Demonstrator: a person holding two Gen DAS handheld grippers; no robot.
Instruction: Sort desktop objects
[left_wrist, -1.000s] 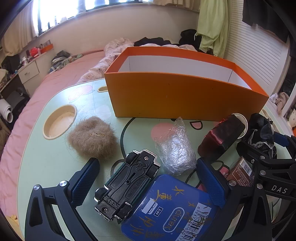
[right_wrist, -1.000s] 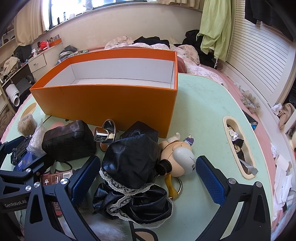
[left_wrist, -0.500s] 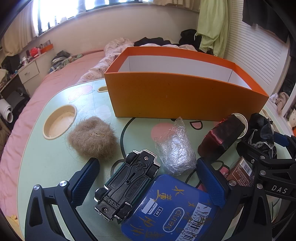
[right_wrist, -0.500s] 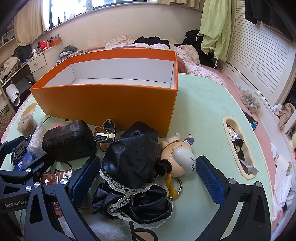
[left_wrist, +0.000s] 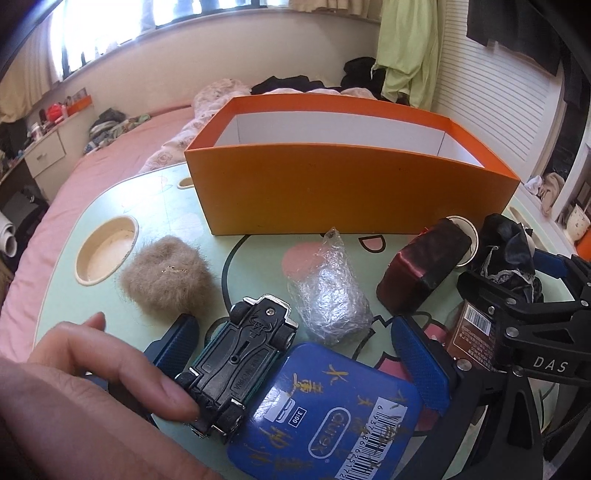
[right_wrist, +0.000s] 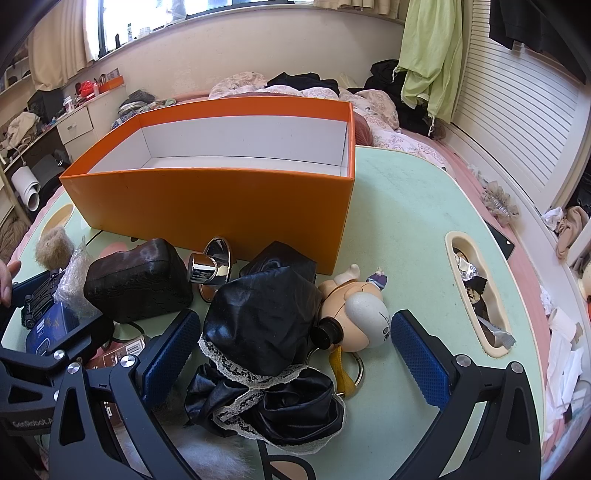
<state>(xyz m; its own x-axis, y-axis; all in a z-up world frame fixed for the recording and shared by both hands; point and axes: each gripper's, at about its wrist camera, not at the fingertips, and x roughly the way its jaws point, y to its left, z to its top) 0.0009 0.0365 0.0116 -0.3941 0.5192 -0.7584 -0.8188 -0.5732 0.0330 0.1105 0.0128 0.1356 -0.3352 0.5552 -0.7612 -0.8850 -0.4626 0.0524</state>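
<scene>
Left wrist view is showing a toy car (left_wrist: 240, 363) lying upside down at 6 o'clock on the green table (left_wrist: 74, 310), leaning on a blue tin (left_wrist: 325, 413), between the spread-open fingers of the left gripper (left_wrist: 299, 354). A hand (left_wrist: 92, 387) is touching the car from 8 o'clock. An orange box (left_wrist: 351, 192) is standing at 12 o'clock. Right wrist view is showing the right gripper (right_wrist: 295, 347) gaping wide around a black lace-trimmed cloth (right_wrist: 266, 347) and a doll (right_wrist: 354, 314).

Toy car (left_wrist: 242, 365) atop tin (left_wrist: 325, 413), box (left_wrist: 347, 192) behind, fur ball (left_wrist: 166, 273) left.
</scene>
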